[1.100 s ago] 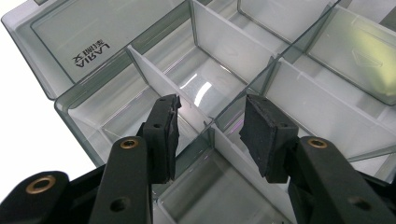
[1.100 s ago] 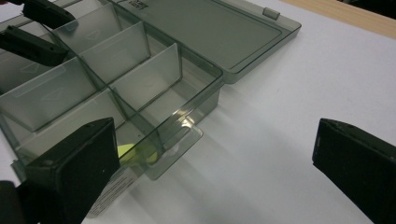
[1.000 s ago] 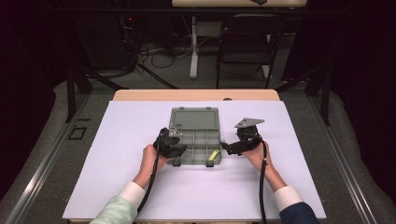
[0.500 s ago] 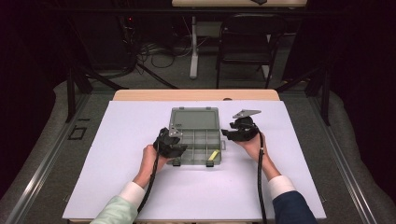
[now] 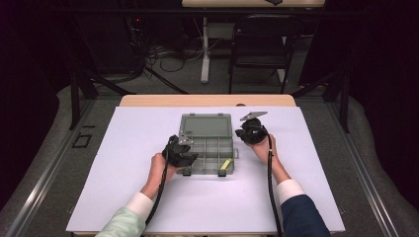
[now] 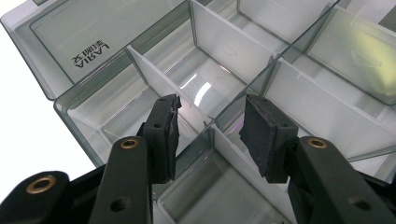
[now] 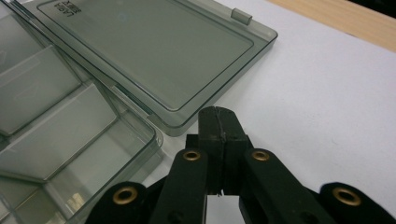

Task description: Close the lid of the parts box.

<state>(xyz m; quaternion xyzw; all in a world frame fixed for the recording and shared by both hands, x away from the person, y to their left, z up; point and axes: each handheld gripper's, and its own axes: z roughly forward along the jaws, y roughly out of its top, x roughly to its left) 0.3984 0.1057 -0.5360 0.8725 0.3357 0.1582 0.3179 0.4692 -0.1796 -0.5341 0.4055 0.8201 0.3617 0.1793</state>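
Jaws of the left gripper (image 6: 210, 135) stood apart, astride a divider wall of the open organizer box (image 6: 224, 51); the right gripper (image 7: 218, 128) had its jaws pressed together on nothing, the box's lid (image 7: 154, 56) lying just beyond them

Dividers (image 6: 205, 126) block left tongs (image 6: 210, 135)

Overhead light is even on the white bench (image 5: 316, 197); the room around it falls to near black. Shadows are soft and short under the hands. Glare streak sits on a divider of the clear organiser box (image 6: 201, 91) in the left gripper view. High view is soft and slightly grainy. Both gripper views are sharp mid-frame, with near tool parts slightly blurred.
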